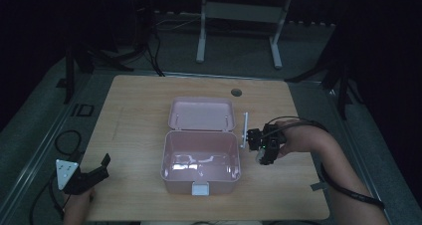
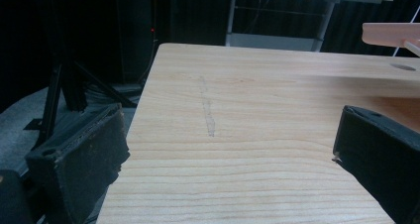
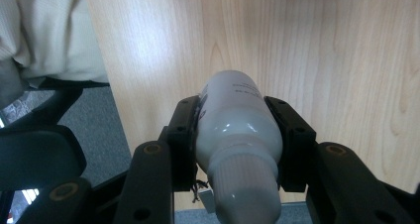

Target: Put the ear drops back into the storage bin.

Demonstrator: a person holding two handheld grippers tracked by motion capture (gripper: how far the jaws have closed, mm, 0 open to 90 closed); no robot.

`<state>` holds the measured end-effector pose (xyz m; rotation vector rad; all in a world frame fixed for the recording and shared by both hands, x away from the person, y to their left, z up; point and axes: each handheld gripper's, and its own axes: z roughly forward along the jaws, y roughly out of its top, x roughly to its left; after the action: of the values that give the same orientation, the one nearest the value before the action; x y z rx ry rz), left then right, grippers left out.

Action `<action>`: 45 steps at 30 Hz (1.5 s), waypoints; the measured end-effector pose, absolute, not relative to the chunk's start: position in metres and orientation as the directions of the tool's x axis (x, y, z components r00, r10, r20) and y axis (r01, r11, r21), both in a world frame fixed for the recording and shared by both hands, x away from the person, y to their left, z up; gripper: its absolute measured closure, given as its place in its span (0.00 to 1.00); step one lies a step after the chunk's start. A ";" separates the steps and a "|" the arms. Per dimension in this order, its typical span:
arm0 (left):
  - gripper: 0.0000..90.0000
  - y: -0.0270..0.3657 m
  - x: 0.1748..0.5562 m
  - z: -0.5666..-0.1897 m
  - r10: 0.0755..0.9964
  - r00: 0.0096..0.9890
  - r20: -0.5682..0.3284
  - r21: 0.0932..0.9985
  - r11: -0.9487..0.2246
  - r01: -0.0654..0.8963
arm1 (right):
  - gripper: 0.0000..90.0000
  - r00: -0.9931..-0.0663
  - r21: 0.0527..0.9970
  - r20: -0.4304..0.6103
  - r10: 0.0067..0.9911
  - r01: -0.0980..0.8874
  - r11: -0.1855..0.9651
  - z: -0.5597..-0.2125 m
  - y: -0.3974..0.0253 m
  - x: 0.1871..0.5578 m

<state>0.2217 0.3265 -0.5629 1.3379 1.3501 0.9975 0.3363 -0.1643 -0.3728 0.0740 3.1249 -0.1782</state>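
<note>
A pink box (image 1: 201, 134) stands open in the middle of the wooden table (image 1: 134, 110), its lid (image 1: 201, 114) tipped back and its inside bare. Just right of the box, my right gripper (image 1: 263, 153) is shut on a white bottle (image 1: 262, 157). In the right gripper view the bottle (image 3: 236, 135) sits between the jaws of the right gripper (image 3: 233, 115), cap end toward the camera, above the table's near edge. My left gripper (image 1: 103, 168) rests open at the table's front left corner. Nothing lies between the wide-apart jaws of the left gripper (image 2: 230, 135).
A round hole (image 1: 236, 92) sits near the table's far edge, behind the box. A white desk frame (image 1: 239, 16) stands on the floor beyond. Cables (image 1: 67, 140) and black stand legs (image 1: 72, 70) lie left of the table. A black chair part (image 3: 34, 154) shows below the near edge.
</note>
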 end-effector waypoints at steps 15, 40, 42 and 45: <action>0.01 0.327 0.222 -0.563 0.995 0.056 -0.083 0.974 0.069 0.217 | 0.66 -1.000 -0.072 -0.015 0.010 0.011 0.997 -0.356 -0.124 0.333; 0.00 0.327 0.222 -0.563 0.995 0.057 -0.083 0.974 0.068 0.218 | 0.66 -0.996 -0.088 0.023 -0.090 -0.091 0.992 -0.382 -0.071 0.329; 0.01 0.327 0.222 -0.563 0.995 0.058 -0.083 0.974 0.068 0.218 | 0.66 -0.996 -0.094 0.027 -0.089 -0.091 0.991 -0.384 -0.069 0.329; 0.00 0.327 0.222 -0.563 0.995 0.058 -0.082 0.974 0.068 0.218 | 0.66 -0.995 -0.093 0.033 -0.096 -0.098 0.991 -0.392 -0.066 0.330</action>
<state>0.2218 0.3268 -0.5628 1.3391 1.3504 0.9931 0.3301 -0.0662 -0.3924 -0.1542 3.1627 -0.1507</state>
